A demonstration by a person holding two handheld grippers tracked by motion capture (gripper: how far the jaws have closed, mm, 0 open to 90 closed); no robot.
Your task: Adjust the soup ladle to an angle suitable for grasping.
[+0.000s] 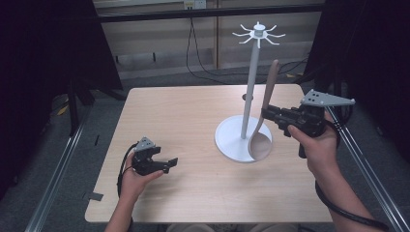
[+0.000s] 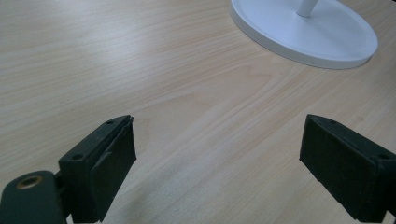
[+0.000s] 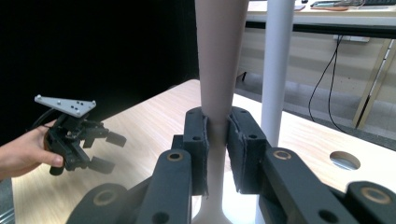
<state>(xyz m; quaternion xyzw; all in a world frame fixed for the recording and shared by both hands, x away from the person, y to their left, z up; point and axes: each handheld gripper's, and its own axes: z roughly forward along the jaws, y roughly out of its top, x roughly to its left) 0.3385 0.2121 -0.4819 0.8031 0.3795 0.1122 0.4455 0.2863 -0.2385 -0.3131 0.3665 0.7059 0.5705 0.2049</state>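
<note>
In the high view, the right gripper is closed on the handle of a beige spoon. The spoon stands almost upright, a little tilted. Its bowl is at the bottom, over the near right edge of the round base of the white stand, and its handle end points up beside the pole. From this view I cannot tell if the bowl touches the base. The stand is at the far right part of the wooden table and carries a ring of curved hooks on top. The left gripper is at the near left of the table, well apart from the spoon, with its jaws open and nothing between them.

The right gripper view shows the grip more clearly: the two black pads press on the narrow part of the spoon's handle from both sides, and the white pole stands just behind it, on the right. A round hole in the table top is also clear here.

The left gripper view shows the open jaws above bare table wood, with the stand's base farther off at the upper right.
</note>
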